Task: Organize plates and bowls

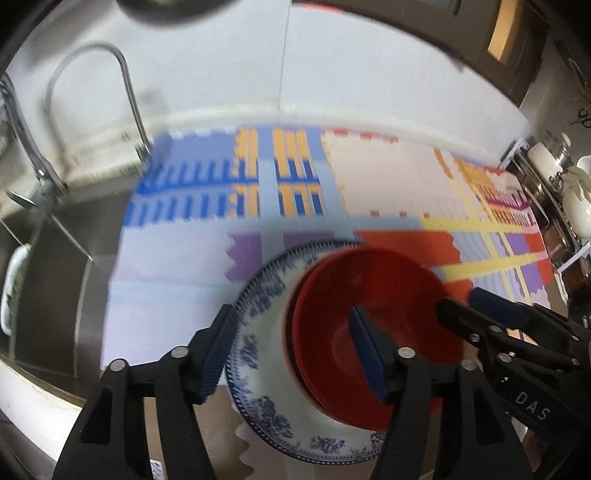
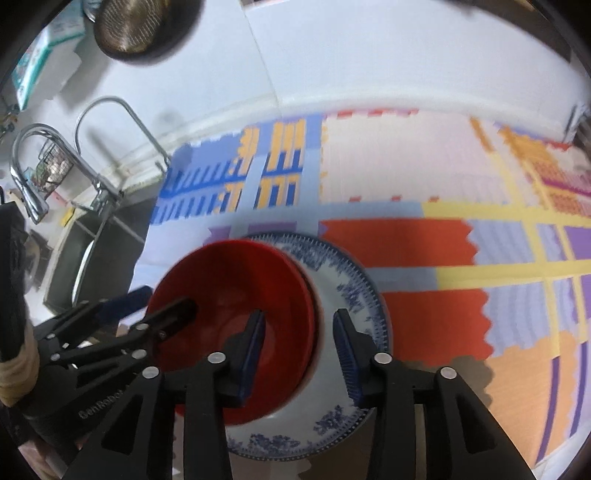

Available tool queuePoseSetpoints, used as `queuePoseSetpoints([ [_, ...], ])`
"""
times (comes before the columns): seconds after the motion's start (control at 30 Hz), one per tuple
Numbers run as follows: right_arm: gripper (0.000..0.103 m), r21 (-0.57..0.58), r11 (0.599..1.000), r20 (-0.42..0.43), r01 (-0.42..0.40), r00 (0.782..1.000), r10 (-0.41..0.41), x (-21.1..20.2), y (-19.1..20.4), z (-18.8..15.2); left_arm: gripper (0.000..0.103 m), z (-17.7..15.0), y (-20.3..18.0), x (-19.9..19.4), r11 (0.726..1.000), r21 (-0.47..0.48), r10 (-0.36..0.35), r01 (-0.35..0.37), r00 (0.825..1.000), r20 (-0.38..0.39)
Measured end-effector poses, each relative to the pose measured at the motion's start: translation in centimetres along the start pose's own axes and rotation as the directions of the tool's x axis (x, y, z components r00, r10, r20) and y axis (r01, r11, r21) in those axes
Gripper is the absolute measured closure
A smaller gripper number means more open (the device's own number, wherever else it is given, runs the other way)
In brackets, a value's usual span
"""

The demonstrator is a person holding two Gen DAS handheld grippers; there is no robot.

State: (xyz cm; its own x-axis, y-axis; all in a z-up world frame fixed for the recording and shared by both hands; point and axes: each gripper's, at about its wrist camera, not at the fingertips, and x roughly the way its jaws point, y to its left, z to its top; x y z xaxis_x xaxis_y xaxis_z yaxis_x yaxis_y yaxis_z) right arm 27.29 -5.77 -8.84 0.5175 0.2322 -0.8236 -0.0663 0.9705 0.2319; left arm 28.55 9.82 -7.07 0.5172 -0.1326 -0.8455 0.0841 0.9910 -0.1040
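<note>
A red bowl (image 1: 373, 317) sits off-centre on a white plate with blue floral rim (image 1: 266, 354), on a colourful patterned mat. My left gripper (image 1: 291, 350) is open, its fingers straddling the plate's left part and the bowl's left rim. My right gripper (image 2: 299, 354) is open, its fingers either side of the bowl's right rim (image 2: 240, 321) over the plate (image 2: 343, 354). Each gripper shows in the other's view: the right one (image 1: 491, 317) at the bowl's right edge, the left one (image 2: 155, 306) at the bowl's left edge.
A steel sink (image 1: 55, 266) with a curved tap (image 1: 92, 96) lies left of the mat (image 1: 388, 177). Jars and white vessels (image 1: 569, 184) stand at the far right. A dark pan (image 2: 140, 26) hangs on the wall above.
</note>
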Motion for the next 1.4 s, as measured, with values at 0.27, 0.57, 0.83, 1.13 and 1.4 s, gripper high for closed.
queuePoseSetpoints([
  [0.27, 0.034, 0.003, 0.994, 0.21, 0.113, 0.971, -0.111, -5.2, -0.7, -1.9, 0.027, -1.4, -1.2, -4.1, 0.999, 0.045, 0.011, -0.019, 0.986, 0.166],
  [0.57, 0.029, -0.032, 0.986, 0.321, 0.161, 0.936, -0.142, -9.8, -1.6, -5.8, 0.005, -6.2, -3.5, -9.4, 0.995, 0.021, 0.082, -0.095, 0.934, 0.348],
  [0.83, 0.021, -0.025, 0.984, 0.392, 0.174, 0.908, -0.151, -14.2, -2.9, -11.3, 0.0, -12.1, -6.1, -13.8, 0.987, 0.023, 0.133, -0.159, 0.889, 0.437],
  [1.13, 0.016, -0.038, 0.985, 0.452, 0.17, 0.882, -0.135, -18.9, -3.5, -18.3, 0.0, -18.6, -8.3, -18.6, 0.981, -0.005, 0.171, -0.194, 0.853, 0.493],
  [1.4, 0.015, -0.041, 0.984, 0.48, 0.171, 0.868, -0.131, -23.0, -3.4, -23.2, 0.0, -22.3, -9.5, -22.5, 0.979, 0.011, 0.17, -0.205, 0.839, 0.516],
])
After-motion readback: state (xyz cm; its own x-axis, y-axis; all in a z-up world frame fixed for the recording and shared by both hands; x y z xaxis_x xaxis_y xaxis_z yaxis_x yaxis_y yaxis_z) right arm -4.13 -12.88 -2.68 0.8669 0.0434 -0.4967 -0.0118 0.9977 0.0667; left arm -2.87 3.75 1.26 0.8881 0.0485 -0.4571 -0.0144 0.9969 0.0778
